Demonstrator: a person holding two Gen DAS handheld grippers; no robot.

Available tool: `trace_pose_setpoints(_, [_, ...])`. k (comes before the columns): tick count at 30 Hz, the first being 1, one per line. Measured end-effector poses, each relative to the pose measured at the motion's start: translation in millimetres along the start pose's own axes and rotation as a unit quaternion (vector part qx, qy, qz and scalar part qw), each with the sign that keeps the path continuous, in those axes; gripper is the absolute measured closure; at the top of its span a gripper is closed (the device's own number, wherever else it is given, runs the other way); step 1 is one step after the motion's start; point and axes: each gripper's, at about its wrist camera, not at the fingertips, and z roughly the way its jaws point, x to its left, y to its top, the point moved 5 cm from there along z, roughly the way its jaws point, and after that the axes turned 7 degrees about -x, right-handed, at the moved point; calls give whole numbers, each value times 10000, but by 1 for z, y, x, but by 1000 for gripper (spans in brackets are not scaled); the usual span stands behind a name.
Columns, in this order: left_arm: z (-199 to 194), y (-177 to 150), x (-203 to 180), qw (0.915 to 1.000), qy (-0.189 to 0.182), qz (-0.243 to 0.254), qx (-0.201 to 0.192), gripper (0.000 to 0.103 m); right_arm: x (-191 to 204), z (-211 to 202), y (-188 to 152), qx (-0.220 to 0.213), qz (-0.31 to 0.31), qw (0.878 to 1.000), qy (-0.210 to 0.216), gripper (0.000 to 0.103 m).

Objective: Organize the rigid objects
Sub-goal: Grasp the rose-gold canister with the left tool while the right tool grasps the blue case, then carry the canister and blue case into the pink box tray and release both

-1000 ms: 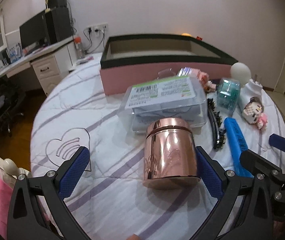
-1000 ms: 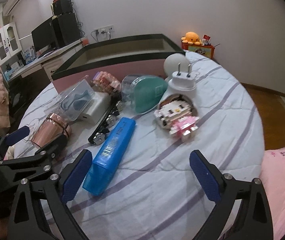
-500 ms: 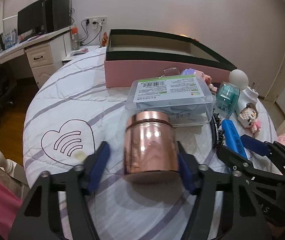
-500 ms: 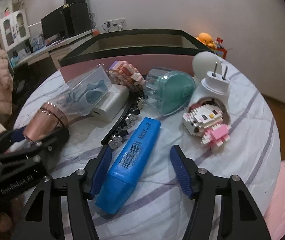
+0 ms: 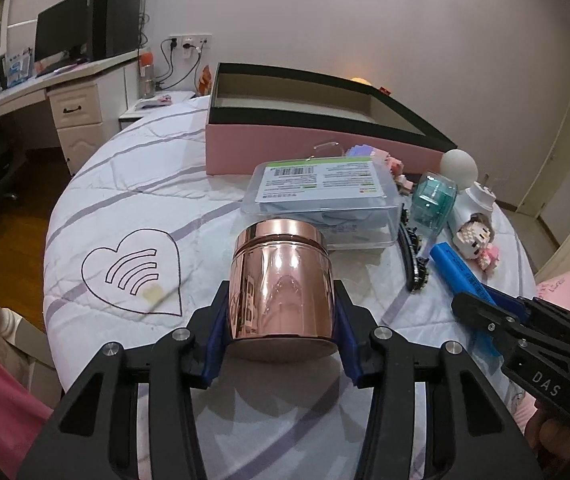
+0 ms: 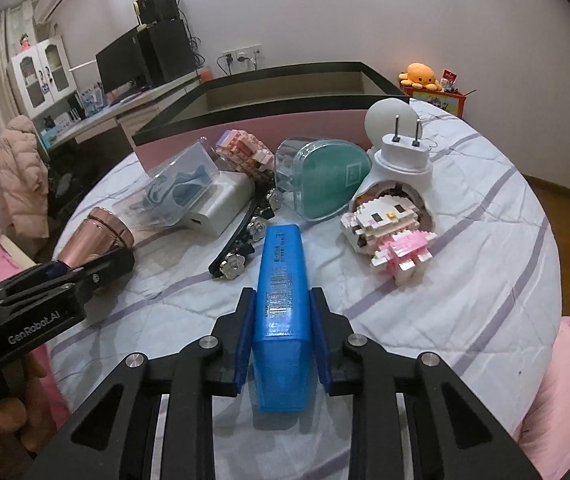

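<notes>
My left gripper [image 5: 281, 320] is shut on a shiny rose-gold tin [image 5: 281, 280], which stands upright on the white quilt; the tin also shows in the right wrist view [image 6: 93, 236]. My right gripper [image 6: 283, 320] is shut on a long blue plastic case [image 6: 281, 292], also seen in the left wrist view [image 5: 461, 272]. Behind them stands an open pink box with a black rim [image 5: 325, 148], its inside bare. The same box shows in the right wrist view [image 6: 269, 120].
Between grippers and box lie a clear plastic packet [image 5: 325, 196], a teal case [image 6: 321, 176], a white charger [image 6: 221, 204], a black hair clip [image 6: 245, 236], a white plug lamp [image 6: 397, 148], a pink brick figure [image 6: 393, 232] and a brick block [image 6: 241, 148]. A desk [image 5: 65, 92] stands far left.
Both grippers have closed from wide open: the left onto the rose-gold tin, the right onto the blue case. Both have moved forward around their objects.
</notes>
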Motion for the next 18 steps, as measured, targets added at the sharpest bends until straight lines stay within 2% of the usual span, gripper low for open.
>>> trace_pose_setpoints(10, [-20,11,-4,9998,-53,-26,-214,56,4,-27,16,-300,55,9991,298,76])
trace_pose_setpoints(18, [-44,55,-5,9981,-72,-24,-614,56,15,-41,51,-617,-144,9966,533,76])
